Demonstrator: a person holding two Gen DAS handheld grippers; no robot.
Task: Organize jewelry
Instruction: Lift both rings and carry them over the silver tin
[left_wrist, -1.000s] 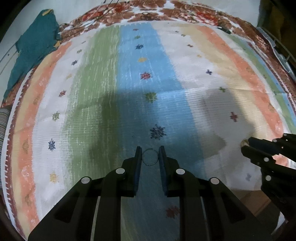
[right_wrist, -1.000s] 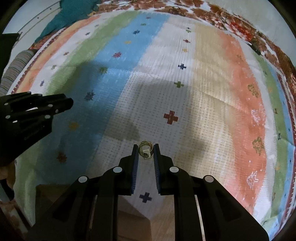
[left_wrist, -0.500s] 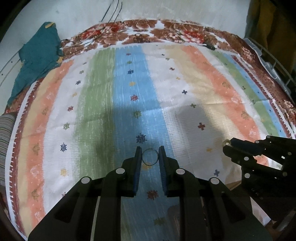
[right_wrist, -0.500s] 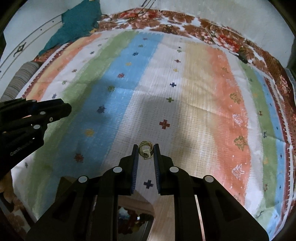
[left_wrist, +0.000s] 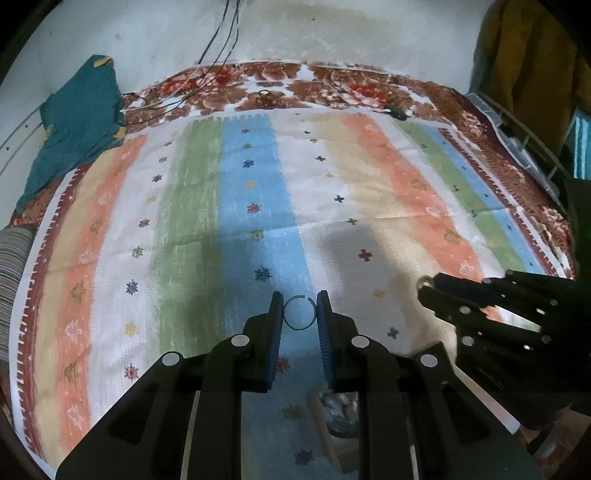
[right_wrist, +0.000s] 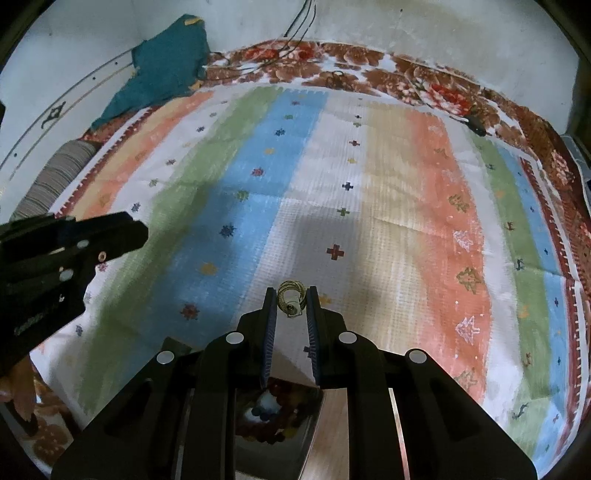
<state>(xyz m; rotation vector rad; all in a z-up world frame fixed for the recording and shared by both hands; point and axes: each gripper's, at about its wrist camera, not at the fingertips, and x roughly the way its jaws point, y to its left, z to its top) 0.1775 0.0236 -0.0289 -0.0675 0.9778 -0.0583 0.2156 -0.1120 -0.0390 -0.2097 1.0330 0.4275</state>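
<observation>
Your left gripper pinches a thin open ring, your right gripper a gold ring; keep both jaws squeezed, carry them level.

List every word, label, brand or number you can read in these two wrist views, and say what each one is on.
No text can be read in either view.
Side of the left gripper, seen from the right wrist view: a pale printed mark, too blurred to read.
Striped cloth: only woven crosses and flower motifs, no letters or numbers.
Thin ring and gold ring: no readable marking.
</observation>
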